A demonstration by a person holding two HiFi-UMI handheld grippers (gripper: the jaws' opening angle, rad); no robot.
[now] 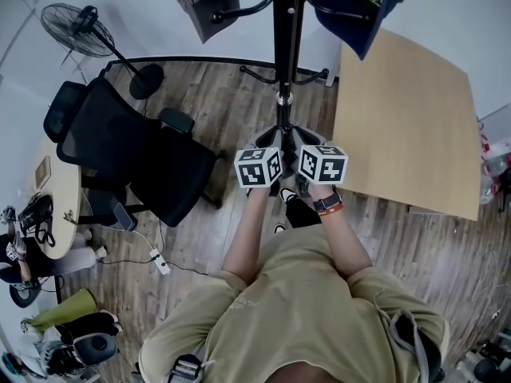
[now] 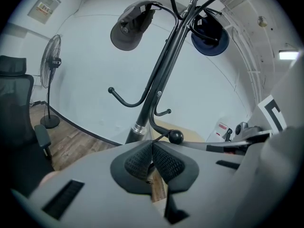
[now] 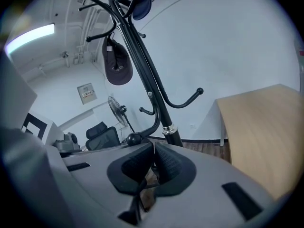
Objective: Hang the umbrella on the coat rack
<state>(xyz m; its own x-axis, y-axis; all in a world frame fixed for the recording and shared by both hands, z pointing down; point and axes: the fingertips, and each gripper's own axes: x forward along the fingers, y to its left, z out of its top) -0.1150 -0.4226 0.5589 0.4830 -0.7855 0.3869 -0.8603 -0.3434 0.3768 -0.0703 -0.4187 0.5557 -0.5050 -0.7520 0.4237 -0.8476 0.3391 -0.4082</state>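
Note:
The black coat rack (image 1: 286, 54) stands straight ahead, and both grippers are held close together at its pole. My left gripper (image 1: 263, 154) is shut on a thin dark strap, apparently the umbrella's loop, which runs to the ball tip of a low hook (image 2: 175, 137). That same ball (image 3: 134, 139) sits just left of my right gripper (image 3: 154, 151), which is shut on the thin strap too, a strand dangling below it. In the head view my right gripper (image 1: 315, 152) is beside the left. The umbrella's body is hidden beneath the grippers.
A grey cap (image 1: 206, 2) and a navy cap (image 1: 359, 6) hang on upper hooks. A black office chair (image 1: 136, 154) stands left, a wooden table (image 1: 407, 126) right, a floor fan (image 1: 80, 30) at the far left. A power strip (image 1: 160, 262) lies on the floor.

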